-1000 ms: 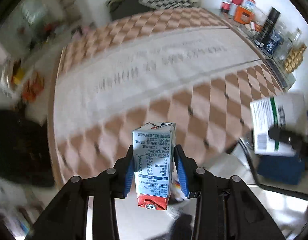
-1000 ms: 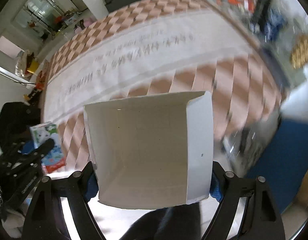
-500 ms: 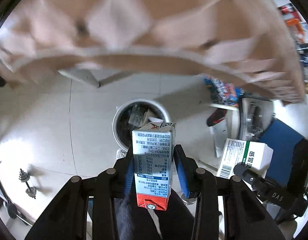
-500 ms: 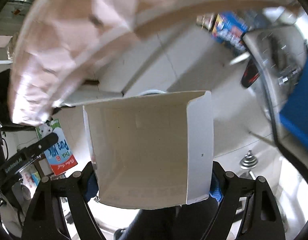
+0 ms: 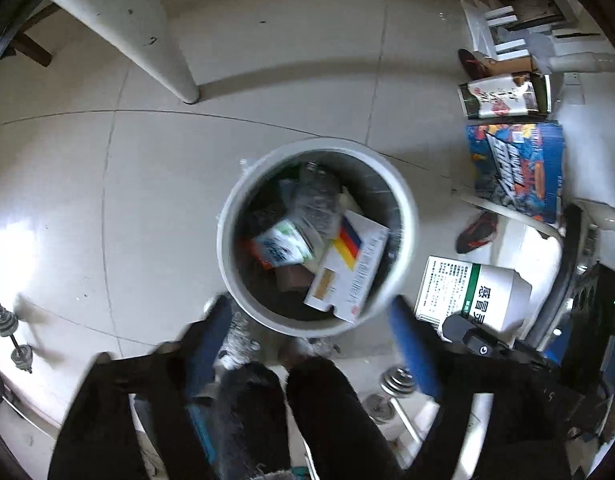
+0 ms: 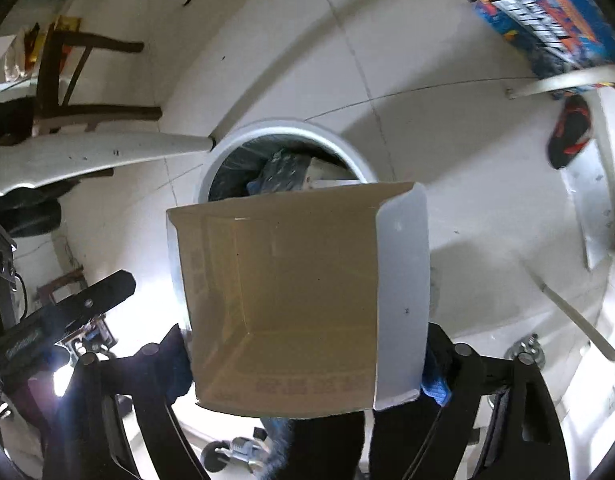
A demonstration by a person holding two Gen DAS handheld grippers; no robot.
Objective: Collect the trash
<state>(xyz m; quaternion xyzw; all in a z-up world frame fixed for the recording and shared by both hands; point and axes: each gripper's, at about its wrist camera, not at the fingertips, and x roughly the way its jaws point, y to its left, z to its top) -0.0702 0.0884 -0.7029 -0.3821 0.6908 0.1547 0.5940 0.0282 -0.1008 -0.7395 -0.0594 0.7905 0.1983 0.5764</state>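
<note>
Above the round white trash bin [image 5: 403, 216], the left gripper [image 5: 311, 344] hangs with its fingers spread wide and bare. A small milk carton [image 5: 283, 246] lies inside the bin among other boxes. Just beside the bin, the right gripper [image 6: 303, 360] clamps an open white box [image 6: 299, 296].

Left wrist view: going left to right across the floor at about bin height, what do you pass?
Small dumbbell → white trash bin, with cartons and boxes inside → red-and-black shoe → white box with green stripe, held in the right gripper.
</note>
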